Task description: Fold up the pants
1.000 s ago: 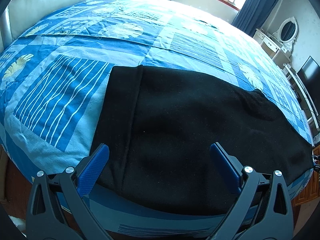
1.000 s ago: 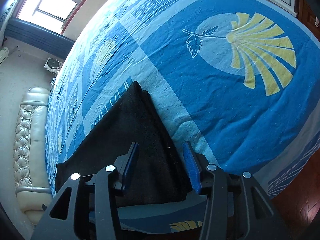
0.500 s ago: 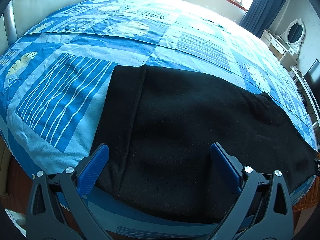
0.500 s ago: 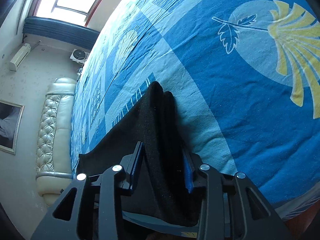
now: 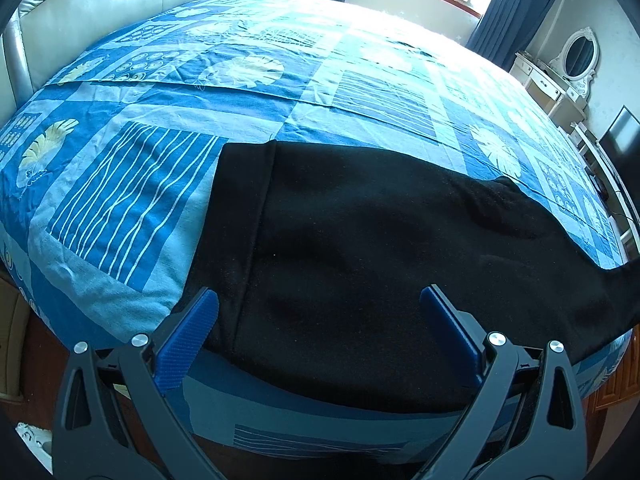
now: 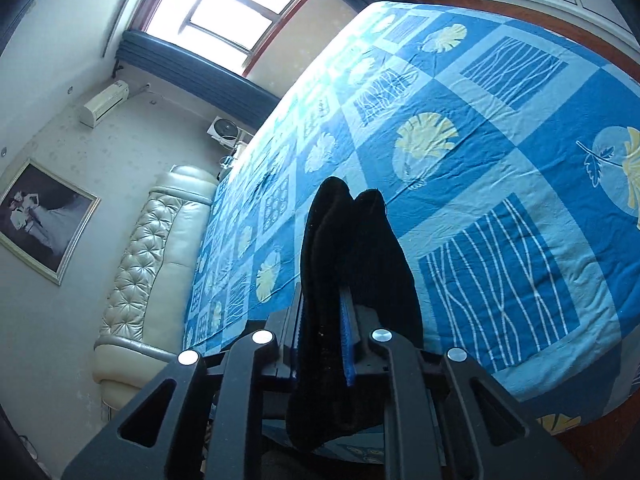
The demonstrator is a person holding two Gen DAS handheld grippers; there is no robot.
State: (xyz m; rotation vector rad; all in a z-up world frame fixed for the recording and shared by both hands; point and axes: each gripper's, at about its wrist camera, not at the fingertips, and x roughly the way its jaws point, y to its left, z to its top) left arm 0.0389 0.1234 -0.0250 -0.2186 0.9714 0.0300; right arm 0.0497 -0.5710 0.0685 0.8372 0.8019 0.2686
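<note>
Here the pants [image 5: 360, 264] are spread flat on the bed [image 5: 248, 128], and one end of them [image 6: 344, 280] is pinched between the fingers of the right gripper [image 6: 320, 344]. The jaws are closing on a bunched wad of black cloth, which stands up past the fingertips and hangs down below them, clear of the bed. The left gripper [image 5: 320, 320] is held with its fingers [image 5: 188, 336] wide apart above the near edge of the pants, close to the seam by the left finger; nothing is gripped there.

The step in hand is judged to be the carrying of the lifted end over the rest of the pants. It is best done with the pinch kept firm, since a thick wad can slip from narrow pads. The cloth should be raised enough that the hanging part is not dragged. The flat end beneath the left fingers may need to be pressed or gripped so that it is not pulled along.
</note>
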